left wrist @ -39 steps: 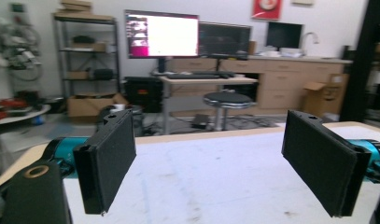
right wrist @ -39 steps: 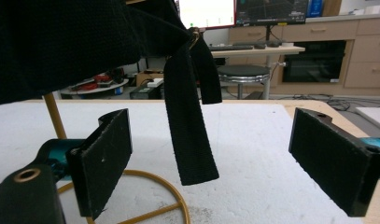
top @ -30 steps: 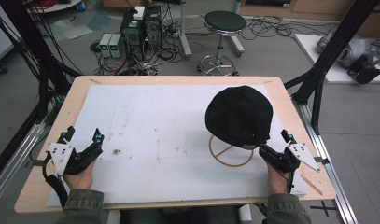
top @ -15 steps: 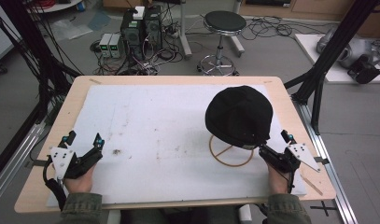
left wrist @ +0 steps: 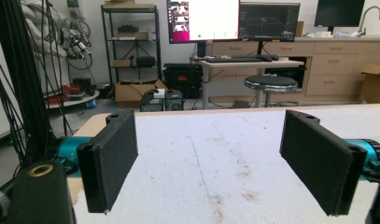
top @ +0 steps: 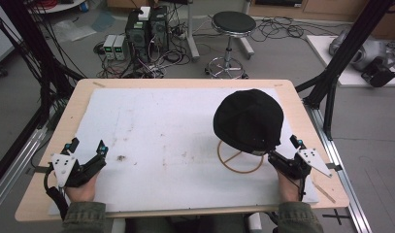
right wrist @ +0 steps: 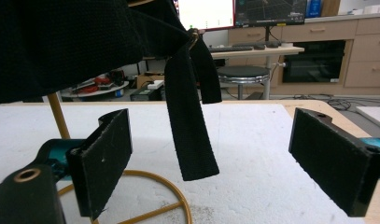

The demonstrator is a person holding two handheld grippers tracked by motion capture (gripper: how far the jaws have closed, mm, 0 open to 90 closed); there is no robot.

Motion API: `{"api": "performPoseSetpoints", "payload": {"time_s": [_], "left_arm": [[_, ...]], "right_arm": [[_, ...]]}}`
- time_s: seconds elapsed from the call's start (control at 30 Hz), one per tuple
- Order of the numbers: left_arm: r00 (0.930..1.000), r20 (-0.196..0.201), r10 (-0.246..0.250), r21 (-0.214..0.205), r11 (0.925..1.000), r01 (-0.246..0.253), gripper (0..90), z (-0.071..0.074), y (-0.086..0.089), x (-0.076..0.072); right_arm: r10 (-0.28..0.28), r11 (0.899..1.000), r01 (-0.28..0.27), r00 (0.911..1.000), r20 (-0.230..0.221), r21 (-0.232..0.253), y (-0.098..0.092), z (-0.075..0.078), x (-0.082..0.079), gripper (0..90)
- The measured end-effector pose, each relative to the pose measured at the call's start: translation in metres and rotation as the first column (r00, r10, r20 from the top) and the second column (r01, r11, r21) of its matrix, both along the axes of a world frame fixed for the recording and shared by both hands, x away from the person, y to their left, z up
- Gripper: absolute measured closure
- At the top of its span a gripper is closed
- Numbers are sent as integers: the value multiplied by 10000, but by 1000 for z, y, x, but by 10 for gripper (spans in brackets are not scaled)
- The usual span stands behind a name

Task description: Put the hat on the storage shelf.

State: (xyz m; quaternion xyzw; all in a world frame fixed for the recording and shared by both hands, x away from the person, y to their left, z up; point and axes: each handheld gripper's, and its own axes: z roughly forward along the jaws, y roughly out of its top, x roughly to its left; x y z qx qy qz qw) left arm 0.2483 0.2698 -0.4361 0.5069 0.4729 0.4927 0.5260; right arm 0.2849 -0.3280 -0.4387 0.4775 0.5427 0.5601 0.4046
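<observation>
Caps: I count one black fabric cap point(top: 248, 120) on one thin gold wire stand point(top: 239, 157), right side of the white surface point(top: 156, 126).
Strap: one black webbing strap point(right wrist: 190, 121) hangs between my right claw's point(top: 281, 150) jaws, untouched.
Claws: two, right wide; left claw point(top: 87, 149) wide, holding nothing.

I note a black cap point(top: 248, 120) with black strap point(right wrist: 190, 135), a mustard-yellow wire stand point(top: 239, 158), a white stained mat point(top: 161, 136), a tan wooden surface point(top: 83, 92), and black claw pads point(right wrist: 103, 158) with teal fittings.
</observation>
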Motion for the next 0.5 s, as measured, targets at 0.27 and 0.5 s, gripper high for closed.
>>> {"api": "performPoseSetpoints", "payload": {"time_s": [0.27,0.5], "left_arm": [[9998,-189,-113,-182,9998,110,194,-2,2,2],[9994,-292,-174,-236,9996,167,194,-3,2,3]], "right_arm": [[39,10000,-39,10000,-80,27,-1,-1,1,127],[7,10000,-7,10000,-65,-10,-1,-1,2,127]]}}
